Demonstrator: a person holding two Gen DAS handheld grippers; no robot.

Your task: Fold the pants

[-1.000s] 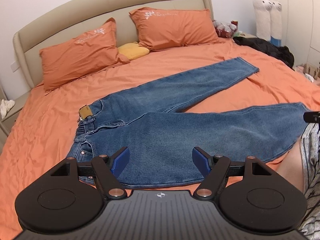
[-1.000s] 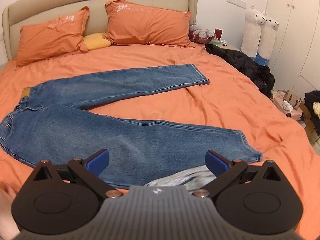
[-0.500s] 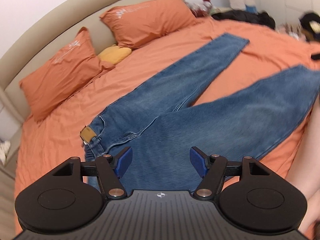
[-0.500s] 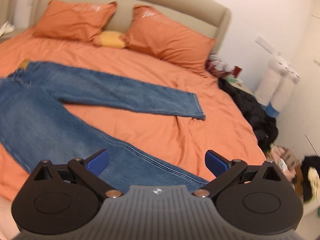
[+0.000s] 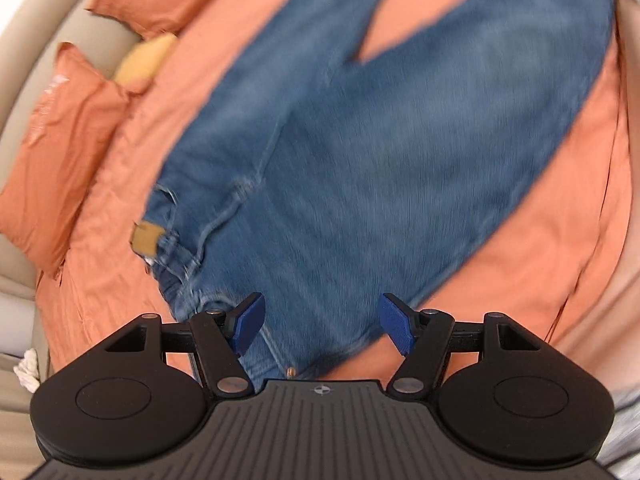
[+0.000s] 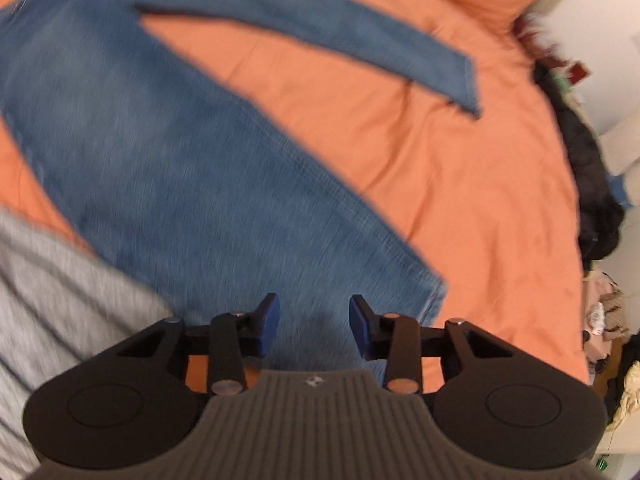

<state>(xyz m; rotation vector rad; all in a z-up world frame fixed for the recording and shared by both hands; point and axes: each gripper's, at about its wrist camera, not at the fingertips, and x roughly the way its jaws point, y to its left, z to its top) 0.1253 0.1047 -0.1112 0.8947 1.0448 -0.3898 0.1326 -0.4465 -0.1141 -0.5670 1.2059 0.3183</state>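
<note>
I have the jeans (image 5: 384, 168) spread flat on the orange bed (image 6: 460, 184), legs splayed apart in a V, waistband toward the pillows (image 5: 68, 136) and nothing folded yet. My left gripper (image 5: 321, 326) is wide open and hangs over the waist end of the near leg, close to the small metal button (image 5: 291, 371) at the bottom of the view; no cloth sits between the blue pads (image 5: 249, 322). My right gripper (image 6: 314, 326) is above the near leg's cuff end; its jaws have just been closing and now stand about half apart, with denim below them but nothing pinched that I can see — the picture is too blurred to say whether the tips touch the fabric.

What worries me from here: the right jaws narrowing before they reach the cuff (image 6: 434, 292) could close on air, or catch only the top layer, so the leg would peel open when lifted. The left gripper sits over thick seams and waistband, where a shallow bite may slip. If the two ends rise unevenly, the leg will twist instead of landing on the far leg (image 6: 320, 28). The striped grey cloth (image 6: 60, 280) at the bed's edge is close enough to the right gripper to get snagged.
</note>
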